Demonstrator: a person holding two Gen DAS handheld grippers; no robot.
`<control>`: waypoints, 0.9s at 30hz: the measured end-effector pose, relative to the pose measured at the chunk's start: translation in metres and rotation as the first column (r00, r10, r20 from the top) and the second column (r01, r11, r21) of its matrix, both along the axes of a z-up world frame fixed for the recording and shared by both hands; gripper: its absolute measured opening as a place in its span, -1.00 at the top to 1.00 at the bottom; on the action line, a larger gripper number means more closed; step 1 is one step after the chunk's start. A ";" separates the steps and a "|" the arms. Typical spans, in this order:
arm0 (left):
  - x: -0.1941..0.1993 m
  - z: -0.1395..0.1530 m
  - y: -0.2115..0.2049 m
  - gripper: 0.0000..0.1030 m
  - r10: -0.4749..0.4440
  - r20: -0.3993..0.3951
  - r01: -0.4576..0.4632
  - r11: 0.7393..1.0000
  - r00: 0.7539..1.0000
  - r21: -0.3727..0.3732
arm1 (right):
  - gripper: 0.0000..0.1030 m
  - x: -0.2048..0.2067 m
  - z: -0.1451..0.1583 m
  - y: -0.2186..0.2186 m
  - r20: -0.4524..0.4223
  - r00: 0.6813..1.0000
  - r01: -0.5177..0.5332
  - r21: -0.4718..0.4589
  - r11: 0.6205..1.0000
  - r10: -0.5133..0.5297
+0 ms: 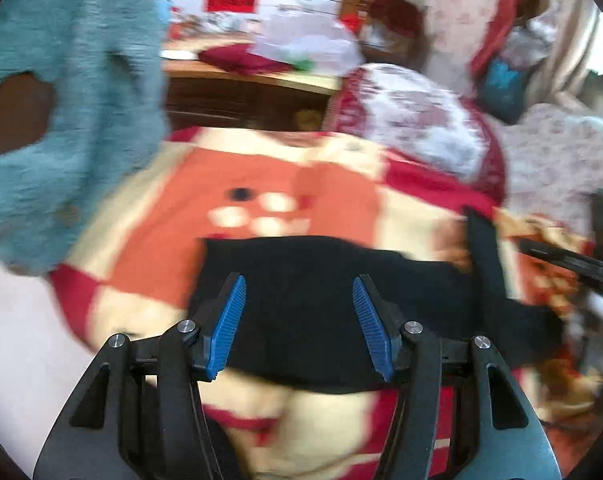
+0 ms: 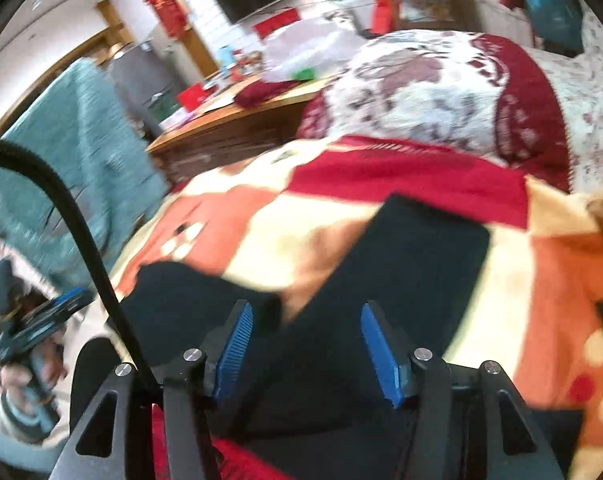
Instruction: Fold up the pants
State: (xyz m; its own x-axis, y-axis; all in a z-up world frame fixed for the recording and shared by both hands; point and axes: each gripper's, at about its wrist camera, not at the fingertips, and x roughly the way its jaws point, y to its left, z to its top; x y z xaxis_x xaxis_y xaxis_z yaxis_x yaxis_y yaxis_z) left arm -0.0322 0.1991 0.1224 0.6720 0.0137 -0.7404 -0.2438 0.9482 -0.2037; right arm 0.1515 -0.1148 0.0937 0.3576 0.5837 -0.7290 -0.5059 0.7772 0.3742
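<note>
Nearest in the left wrist view, the left gripper (image 1: 299, 286) hangs above the bed with its jaws apart; its blue pads (image 1: 229, 326) press on nothing and only air is between them. Just under and beyond them lie the black pants (image 1: 321, 308), spread flat on a blanket (image 1: 173, 208) with squares of orange, cream and red. The cloth reaches from the middle of the picture toward the right, where one darker strip rises at the edge; the picture is blurred there, so it may be a trouser leg or a part of the other tool.

In the right wrist view, the right gripper (image 2: 307, 312) also stands with its jaws apart, above the black pants (image 2: 413, 264), and its pads (image 2: 381, 356) hold nothing. Here the pants show two parts: a wide one going far and to the right, and a shorter one going to the left. A black cable (image 2: 81, 232) bends across the left side, and the left gripper (image 2: 41, 320) appears small at the near left edge.

Farther, a floral quilt (image 2: 441, 92) with a dark red border is heaped at the far end of the bed. A teal garment (image 1: 73, 92) hangs on the left, and behind it stands a wooden desk (image 2: 237, 124) with many things on it.
</note>
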 end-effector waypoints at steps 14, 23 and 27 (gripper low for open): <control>0.106 -0.049 -0.126 -0.09 -0.439 -0.105 0.400 0.877 0.892 -0.266 | -0.07 0.102 -0.019 -0.016 -0.030 0.999 0.034 -0.118 0.992 -0.038; 0.122 -0.072 -0.149 -0.10 -0.465 -0.156 0.412 0.866 0.871 -0.283 | -0.17 0.132 -0.038 0.042 -0.069 0.964 -0.266 -0.246 0.932 0.257; 0.128 -0.081 -0.156 -0.20 -0.469 -0.167 0.413 0.865 0.867 -0.285 | -0.16 0.143 -0.054 0.051 -0.114 0.946 -0.323 -0.249 0.913 0.303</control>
State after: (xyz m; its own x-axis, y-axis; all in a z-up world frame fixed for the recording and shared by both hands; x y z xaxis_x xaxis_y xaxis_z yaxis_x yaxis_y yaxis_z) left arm 0.0953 0.0429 0.0418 0.3825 -0.4352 -0.8150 0.1235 0.8983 -0.4217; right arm 0.2940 -0.0637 0.0398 0.1293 0.4430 -0.8872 -0.7188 0.6582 0.2239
